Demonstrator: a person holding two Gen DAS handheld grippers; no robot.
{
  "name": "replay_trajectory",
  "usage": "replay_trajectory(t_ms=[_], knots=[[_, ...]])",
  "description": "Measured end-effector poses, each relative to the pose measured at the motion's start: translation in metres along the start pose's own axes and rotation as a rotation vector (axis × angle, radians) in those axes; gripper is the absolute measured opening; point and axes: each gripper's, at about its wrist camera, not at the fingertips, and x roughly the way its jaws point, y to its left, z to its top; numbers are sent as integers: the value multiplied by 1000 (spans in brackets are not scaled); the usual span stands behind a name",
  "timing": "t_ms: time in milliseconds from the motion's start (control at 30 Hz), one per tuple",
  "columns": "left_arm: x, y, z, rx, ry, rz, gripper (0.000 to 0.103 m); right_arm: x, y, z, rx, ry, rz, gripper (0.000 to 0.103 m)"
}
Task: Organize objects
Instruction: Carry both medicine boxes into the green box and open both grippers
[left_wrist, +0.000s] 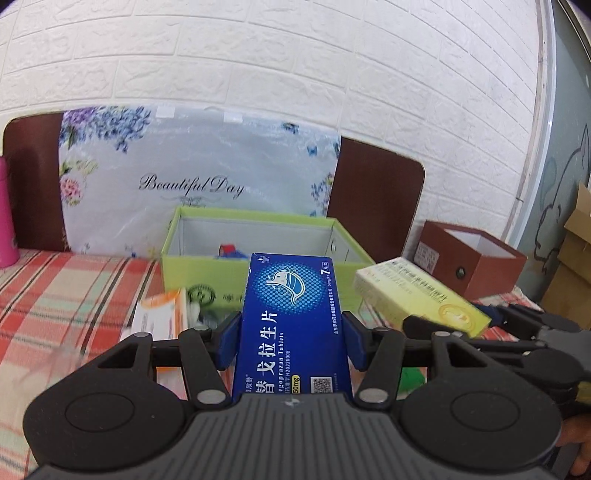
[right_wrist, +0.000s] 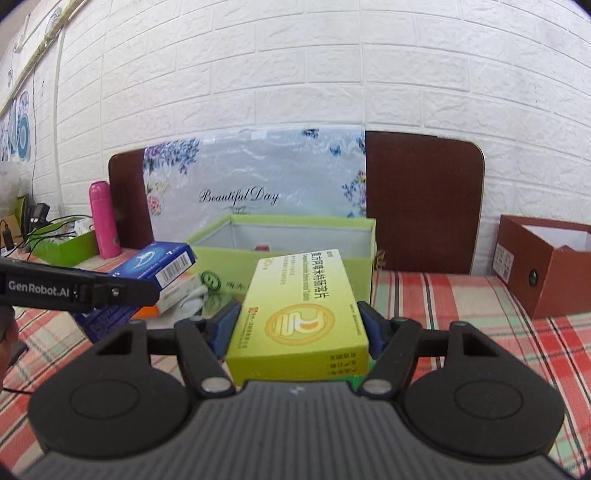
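My left gripper (left_wrist: 291, 332) is shut on a blue tablet box (left_wrist: 291, 317), held above the checked cloth with its long side pointing away from me. My right gripper (right_wrist: 299, 325) is shut on a yellow-green medicine box (right_wrist: 299, 317), which also shows at the right of the left wrist view (left_wrist: 417, 295). The blue box and the left gripper's arm appear at the left of the right wrist view (right_wrist: 155, 262). Ahead of both stands an open light-green box (left_wrist: 255, 236) (right_wrist: 280, 243) with a small red item inside.
An orange and white carton (left_wrist: 162, 314) lies on the checked tablecloth (left_wrist: 55, 295) before the green box. A brown open box (right_wrist: 543, 266) stands right, a pink bottle (right_wrist: 103, 221) left. A flowered bag (left_wrist: 192, 177) leans on a dark chair back by the white brick wall.
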Motion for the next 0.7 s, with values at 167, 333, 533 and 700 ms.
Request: replay_trajectory(t_ms=[167,333,533,700], knots=[[39,3,33,-1,13,28,59,46,-13,25,16,21,7,67],[84,12,62,-82,20,-10,59,92,-29,47,24,-2,-19,67],[139,22,85,-123,25,-16,59,150,-34,52,-37,12,-62,67],[172,27,95,-116,20,-8,59,185,-40,50,-13,20,-65,67]])
